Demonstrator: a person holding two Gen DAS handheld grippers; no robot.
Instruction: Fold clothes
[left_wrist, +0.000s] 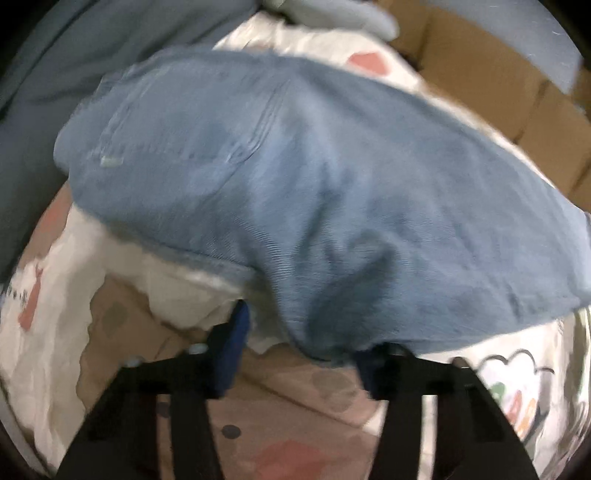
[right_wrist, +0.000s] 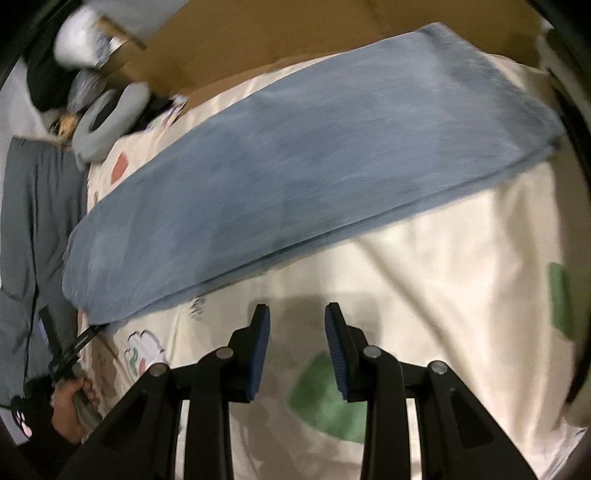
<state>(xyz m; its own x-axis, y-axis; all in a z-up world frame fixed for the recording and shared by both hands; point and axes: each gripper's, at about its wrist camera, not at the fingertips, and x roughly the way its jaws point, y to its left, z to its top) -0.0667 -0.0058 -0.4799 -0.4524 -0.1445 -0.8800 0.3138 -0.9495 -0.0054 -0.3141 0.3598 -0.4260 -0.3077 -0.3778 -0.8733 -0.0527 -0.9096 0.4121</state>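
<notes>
The left gripper (left_wrist: 295, 350), its fingers standing partly apart around the near edge of the folded blue jeans (left_wrist: 295, 177) low in its frame, is nearer than the right gripper (right_wrist: 297, 347), narrow and empty over the patterned bedsheet (right_wrist: 424, 266) below the jeans' diagonal length.

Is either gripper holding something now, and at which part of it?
The right gripper holds nothing. The left gripper has the near edge of the blue jeans between its jaws, but a firm grip cannot be told.
</notes>
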